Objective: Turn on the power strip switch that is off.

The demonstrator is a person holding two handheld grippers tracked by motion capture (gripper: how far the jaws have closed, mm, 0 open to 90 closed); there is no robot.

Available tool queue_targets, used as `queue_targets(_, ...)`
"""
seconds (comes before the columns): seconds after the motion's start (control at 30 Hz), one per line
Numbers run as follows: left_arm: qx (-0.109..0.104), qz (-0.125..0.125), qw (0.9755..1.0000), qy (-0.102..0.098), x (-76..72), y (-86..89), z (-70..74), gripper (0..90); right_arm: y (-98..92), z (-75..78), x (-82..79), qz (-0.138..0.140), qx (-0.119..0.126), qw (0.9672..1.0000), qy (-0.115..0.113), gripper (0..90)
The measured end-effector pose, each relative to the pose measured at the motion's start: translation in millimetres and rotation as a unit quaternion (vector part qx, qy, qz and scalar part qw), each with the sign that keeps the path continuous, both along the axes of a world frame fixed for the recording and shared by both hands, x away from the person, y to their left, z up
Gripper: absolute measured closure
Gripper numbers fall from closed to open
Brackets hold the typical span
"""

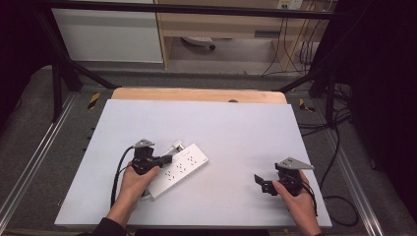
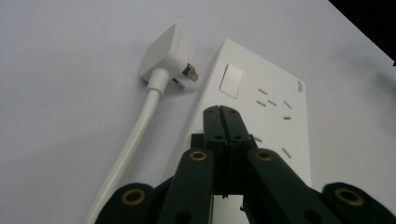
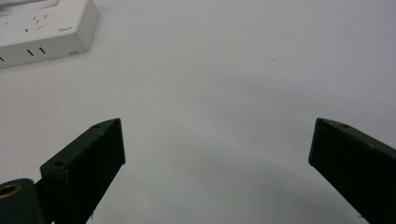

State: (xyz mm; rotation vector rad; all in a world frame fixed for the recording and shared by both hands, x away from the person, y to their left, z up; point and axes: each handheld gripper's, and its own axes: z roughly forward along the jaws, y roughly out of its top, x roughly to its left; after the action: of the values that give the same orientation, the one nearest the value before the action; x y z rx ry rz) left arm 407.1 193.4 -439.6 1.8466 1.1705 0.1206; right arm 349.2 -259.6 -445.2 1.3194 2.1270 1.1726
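A white rectangular plastic power strip (image 1: 179,169) lies slantwise on the pale grey table (image 1: 236,128), its white plug (image 2: 166,52) resting just beside its switch end.

Both my hands low, a gripper in each.
My left gripper (image 1: 167,159) has jaws pressed together; my right gripper (image 1: 260,183) is spread wide.

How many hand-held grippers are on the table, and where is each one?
2. The left hand-held gripper is at the near left, jaws shut, over the white power strip. The right hand-held gripper is at the near right, jaws open over the bare table.
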Motion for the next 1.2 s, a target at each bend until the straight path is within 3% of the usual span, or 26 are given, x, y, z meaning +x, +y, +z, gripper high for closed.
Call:
queue_targets(0.87,-0.005,0.001,1.0000,0.007,0.8,1.9,-0.6,90.0,0.1,-0.3,0.1,0.000,-0.001,1.0000,0.000,4.1)
queue_targets(1.0,0.002,0.001,0.9999,0.010,0.8,1.6,-0.9,90.0,0.2,-0.2,-0.1,0.000,-0.001,1.0000,0.001,4.1)
queue_targets(1.2,-0.007,0.003,0.9999,0.012,1.4,2.0,-2.7,90.0,0.0,-0.3,0.1,0.000,-0.001,1.0000,0.001,4.1)
